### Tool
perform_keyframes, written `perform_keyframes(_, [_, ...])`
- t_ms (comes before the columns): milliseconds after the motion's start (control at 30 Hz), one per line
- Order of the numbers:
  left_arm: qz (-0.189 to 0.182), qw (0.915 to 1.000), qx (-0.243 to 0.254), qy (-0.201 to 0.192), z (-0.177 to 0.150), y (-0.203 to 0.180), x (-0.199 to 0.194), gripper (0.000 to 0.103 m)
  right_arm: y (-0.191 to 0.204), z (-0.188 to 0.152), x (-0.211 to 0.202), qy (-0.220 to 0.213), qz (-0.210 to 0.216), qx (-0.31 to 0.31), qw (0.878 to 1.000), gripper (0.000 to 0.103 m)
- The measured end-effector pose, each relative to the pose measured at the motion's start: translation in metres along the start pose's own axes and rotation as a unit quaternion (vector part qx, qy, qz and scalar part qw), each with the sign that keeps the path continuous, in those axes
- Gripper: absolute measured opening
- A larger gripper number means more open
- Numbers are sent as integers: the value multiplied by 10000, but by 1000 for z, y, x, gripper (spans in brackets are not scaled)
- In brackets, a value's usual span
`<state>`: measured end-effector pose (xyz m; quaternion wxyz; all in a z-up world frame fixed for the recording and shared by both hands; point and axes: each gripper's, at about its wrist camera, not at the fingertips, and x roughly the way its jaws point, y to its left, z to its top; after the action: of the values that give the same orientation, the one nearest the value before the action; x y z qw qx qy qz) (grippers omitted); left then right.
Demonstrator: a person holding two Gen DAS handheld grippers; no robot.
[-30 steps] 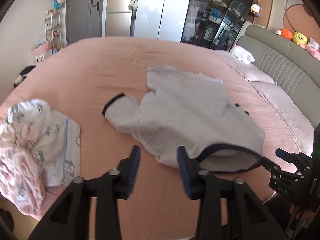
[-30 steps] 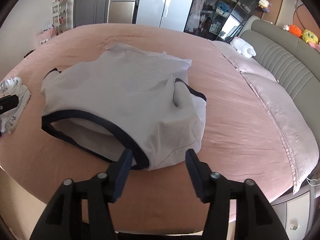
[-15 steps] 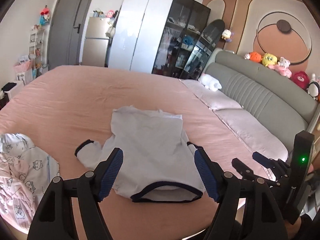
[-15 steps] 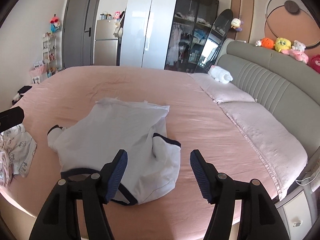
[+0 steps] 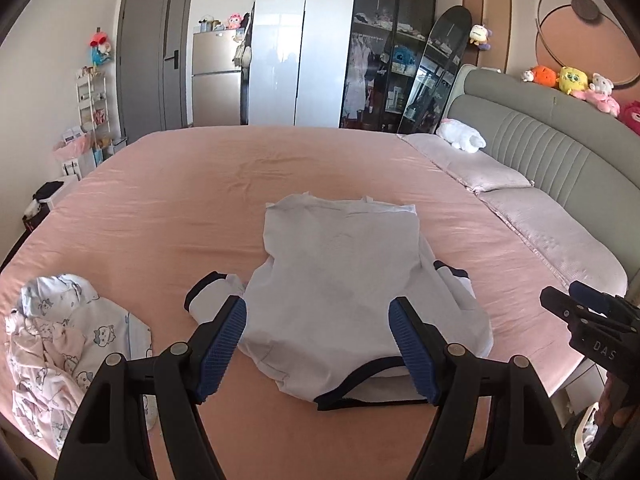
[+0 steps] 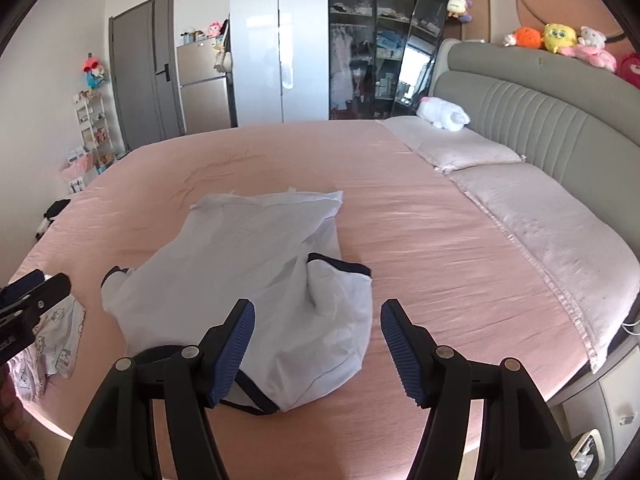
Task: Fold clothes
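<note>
Both grippers have pulled up and back from the bed over the past second, so the pale garment with dark trim (image 5: 340,292) that filled the earlier views now lies small and whole below them, let go and flat on the pink sheet (image 5: 168,208). Seen from its own camera, the left gripper (image 5: 318,344) hangs above the near hem with its blue pads wide apart and nothing between them; the right gripper (image 6: 316,350) is likewise spread and empty over the garment's right side, and it shows again at the edge of the left view. The lower body appears already doubled up toward the far end, while both short sleeves (image 6: 340,276) jut out to the sides, which suggests the hands have backed off to size up the sleeve folds next. A crumpled heap of printed clothes (image 5: 60,344) waits at the sheet's left edge, well apart. Beyond are a grey padded headboard (image 5: 540,152) lined with plush toys, pale pillows, a white wardrobe and a glass-fronted cabinet
</note>
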<state>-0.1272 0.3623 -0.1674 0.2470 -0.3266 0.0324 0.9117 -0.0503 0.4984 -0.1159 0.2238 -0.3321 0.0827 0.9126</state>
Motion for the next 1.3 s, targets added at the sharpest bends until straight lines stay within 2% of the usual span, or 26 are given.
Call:
perform_keyframes(100, [-18, 9998, -4, 218, -2, 0, 23, 73, 10, -4, 22, 152, 255, -61, 9995, 65])
perform_keyframes(233, [-104, 9989, 12, 460, -7, -2, 56, 73, 26, -4, 60, 358, 359, -71, 9987, 65])
perform_keyframes(367, [-195, 9976, -9, 672, -17, -7, 83, 73, 42, -6, 95, 599, 783, 99, 9951, 65])
perform_keyframes(467, [-110, 9958, -34, 912, -30, -8, 101, 73, 53, -16, 118, 838, 1007, 146, 9913, 65])
perform_keyframes(567, [36, 9937, 5, 1118, -47, -6, 115, 73, 57, -36, 139, 1258, 915, 101, 9878, 65])
perform_keyframes(667, [137, 9904, -11, 1373, -63, 3, 127, 73, 49, -56, 164, 1920, 780, 286, 9779, 65])
perform_keyframes(800, [86, 9864, -299, 1615, -79, 19, 135, 74, 36, -66, 174, 2114, 925, 707, 9704, 64])
perform_keyframes(1000, [-37, 9864, -604, 1526, -78, 28, 126, 74, 46, -70, 170, 2062, 716, 314, 9754, 65])
perform_keyframes(1167, [-229, 9890, -930, 1125, -61, 44, 98, 74, 35, -69, 160, 1893, 965, 684, 9748, 65])
perform_keyframes(1300, [192, 9953, -682, 664, -44, 65, 70, 74, 19, -66, 148, 1618, 1081, 1071, 9750, 65])
